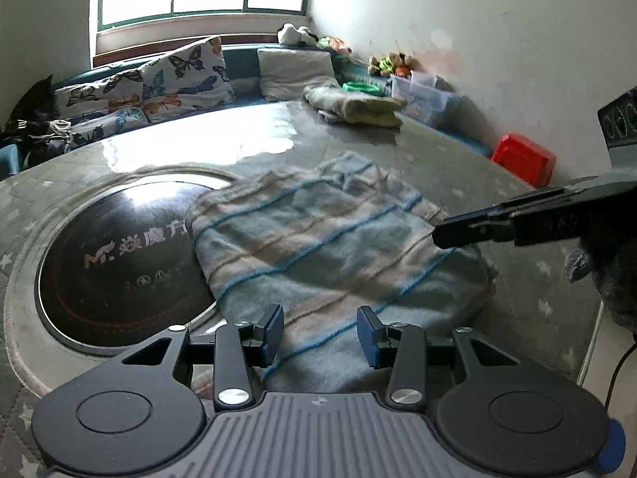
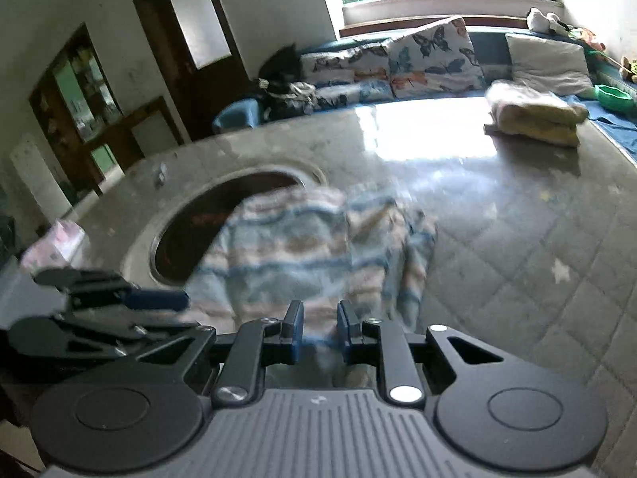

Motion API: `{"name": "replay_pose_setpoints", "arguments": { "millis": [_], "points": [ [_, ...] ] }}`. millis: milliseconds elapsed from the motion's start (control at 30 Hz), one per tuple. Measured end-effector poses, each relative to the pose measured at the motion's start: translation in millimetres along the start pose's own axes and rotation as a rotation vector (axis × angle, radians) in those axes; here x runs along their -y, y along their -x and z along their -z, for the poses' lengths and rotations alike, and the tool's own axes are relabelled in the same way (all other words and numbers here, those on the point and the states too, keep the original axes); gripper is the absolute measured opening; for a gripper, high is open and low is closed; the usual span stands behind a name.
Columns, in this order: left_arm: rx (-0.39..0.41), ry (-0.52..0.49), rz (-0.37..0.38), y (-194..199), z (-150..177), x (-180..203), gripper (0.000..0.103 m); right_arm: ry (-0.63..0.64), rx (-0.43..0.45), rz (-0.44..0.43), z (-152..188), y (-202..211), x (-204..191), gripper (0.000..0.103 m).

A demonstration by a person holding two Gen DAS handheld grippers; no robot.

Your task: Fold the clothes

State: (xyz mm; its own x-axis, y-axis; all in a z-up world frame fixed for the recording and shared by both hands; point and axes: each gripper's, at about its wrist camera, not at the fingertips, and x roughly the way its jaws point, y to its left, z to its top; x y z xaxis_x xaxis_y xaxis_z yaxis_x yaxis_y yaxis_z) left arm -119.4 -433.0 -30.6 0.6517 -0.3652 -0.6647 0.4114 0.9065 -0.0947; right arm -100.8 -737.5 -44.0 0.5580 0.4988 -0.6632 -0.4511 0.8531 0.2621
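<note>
A: Report the position of the striped garment (image 1: 334, 247).

B: It lies on the tabletop (image 1: 398, 147), partly folded, with one end overlapping the round dark hob (image 1: 119, 271) set into the surface. A stack of folded clothes (image 1: 354, 105) sits well apart, toward the far edge.

A: Orientation?

B: In the left wrist view the long axis runs from the near edge by the camera diagonally away to the bunched far end. The blue stripes cross that axis. The right wrist view is blurred, so finer detail cannot be confirmed there.

A: Gripper states?

B: The left gripper (image 1: 320, 332) has its jaws apart above the near hem, with nothing pinched. The right gripper (image 2: 320, 332) has its jaws nearly together with a narrow gap; cloth shows in that gap, but whether the pads press on it cannot be told. Its tip sits at the garment's right-hand edge.

A: Step in hand?

B: Judged as mid-fold. The next move probably calls for a firm pinch on both near corners, then carrying them over together along the long axis.
</note>
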Motion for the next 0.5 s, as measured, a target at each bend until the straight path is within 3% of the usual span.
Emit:
{"name": "replay_pose_setpoints", "arguments": {
  "millis": [500],
  "points": [
    [-0.026, -0.023, -0.024, 0.8, 10.1, -18.7, 0.044, 0.000, -0.028, -0.005, 27.0, 7.0, 2.0, 0.017]
  ]
}}
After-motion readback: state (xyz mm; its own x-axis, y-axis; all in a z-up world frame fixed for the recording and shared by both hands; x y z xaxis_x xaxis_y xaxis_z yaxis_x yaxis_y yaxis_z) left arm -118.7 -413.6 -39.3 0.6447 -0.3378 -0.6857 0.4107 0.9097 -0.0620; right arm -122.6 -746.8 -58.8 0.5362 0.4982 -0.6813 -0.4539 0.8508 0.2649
